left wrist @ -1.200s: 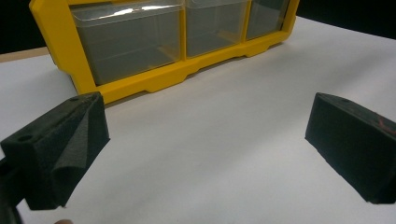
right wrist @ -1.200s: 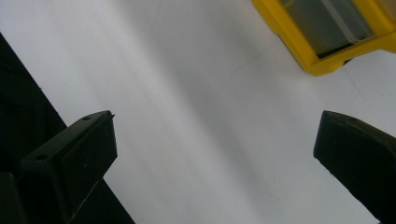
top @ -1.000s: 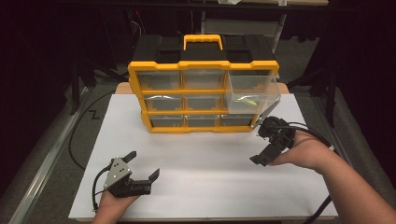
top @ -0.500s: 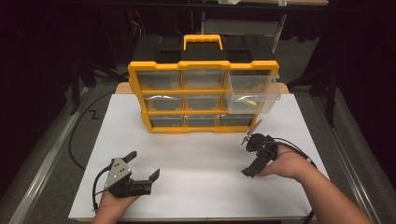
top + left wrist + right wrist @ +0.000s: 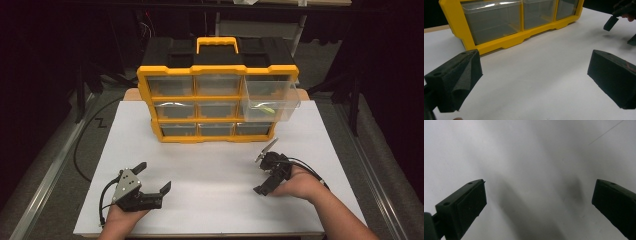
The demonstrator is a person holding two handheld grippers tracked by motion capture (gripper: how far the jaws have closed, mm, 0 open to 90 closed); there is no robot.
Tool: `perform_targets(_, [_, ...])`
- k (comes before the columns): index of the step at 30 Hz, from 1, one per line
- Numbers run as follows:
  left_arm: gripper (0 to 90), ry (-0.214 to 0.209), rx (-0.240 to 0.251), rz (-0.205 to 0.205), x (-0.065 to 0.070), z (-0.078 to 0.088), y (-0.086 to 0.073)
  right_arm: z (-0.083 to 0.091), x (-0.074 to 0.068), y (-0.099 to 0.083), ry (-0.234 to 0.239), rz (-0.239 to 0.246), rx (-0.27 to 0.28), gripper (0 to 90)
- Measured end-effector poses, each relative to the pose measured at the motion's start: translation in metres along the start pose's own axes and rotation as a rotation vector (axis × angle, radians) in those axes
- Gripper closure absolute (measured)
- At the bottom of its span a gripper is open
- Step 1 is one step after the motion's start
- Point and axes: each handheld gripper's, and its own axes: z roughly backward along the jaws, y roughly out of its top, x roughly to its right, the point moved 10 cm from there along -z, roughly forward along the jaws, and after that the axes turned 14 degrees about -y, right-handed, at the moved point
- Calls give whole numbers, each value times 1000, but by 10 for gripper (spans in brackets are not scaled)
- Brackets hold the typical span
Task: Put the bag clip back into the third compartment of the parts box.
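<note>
Right hand-held gripper (image 5: 265, 172) has pulled back from the yellow drawer organizer (image 5: 218, 95) over the last second: a second ago it was up near the pulled-out top-right drawer (image 5: 270, 96), half a second ago partway down, now it sits low over the white desk (image 5: 215, 165) surface on the person's side, well apart from the cabinet. Its jaws are spread wide and empty; the right gripper view has bare white desk between them. Left hand-held gripper (image 5: 150, 185) hasn't moved, resting near the front-left of the desk, jaws released too, nothing between them, pointing toward the bottom row of drawers (image 5: 499, 23). The drawer stays hanging out of the top-right slot, clear plastic, with something small and yellow-green inside (image 5: 266, 107), too small to identify. Reads like the drawer step is done for now and the right hand is retreating to rest or resetting. If the drawer must be closed, that's not yet done.
</note>
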Motion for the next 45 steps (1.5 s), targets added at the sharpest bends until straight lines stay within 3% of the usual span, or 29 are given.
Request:
perform_targets(12, [7,3,-10,-4,0,-2,-1,-4,-3,3,11,-247,377,0])
perform_targets(15, [7,4,-14,-4,0,-2,-2,0,-1,4,-13,-297,458,0])
perform_targets(17, [7,6,-15,-4,-1,-3,-2,6,1,5,-22,-335,529,0])
perform_targets(21, [7,11,-15,3,-3,-2,-2,21,1,6,-47,-352,635,0])
perform_targets(26, [7,31,-18,19,-7,0,-4,48,11,-1,-112,-406,784,0])
perform_targets(31, [7,39,-5,29,-7,1,-2,54,13,-17,-91,-433,848,0])
perform_targets(34, [7,39,-9,33,-8,0,-3,55,14,-16,-97,-441,867,0])
perform_targets(45, [7,29,-7,25,-5,1,-2,46,12,-13,-100,-434,845,1])
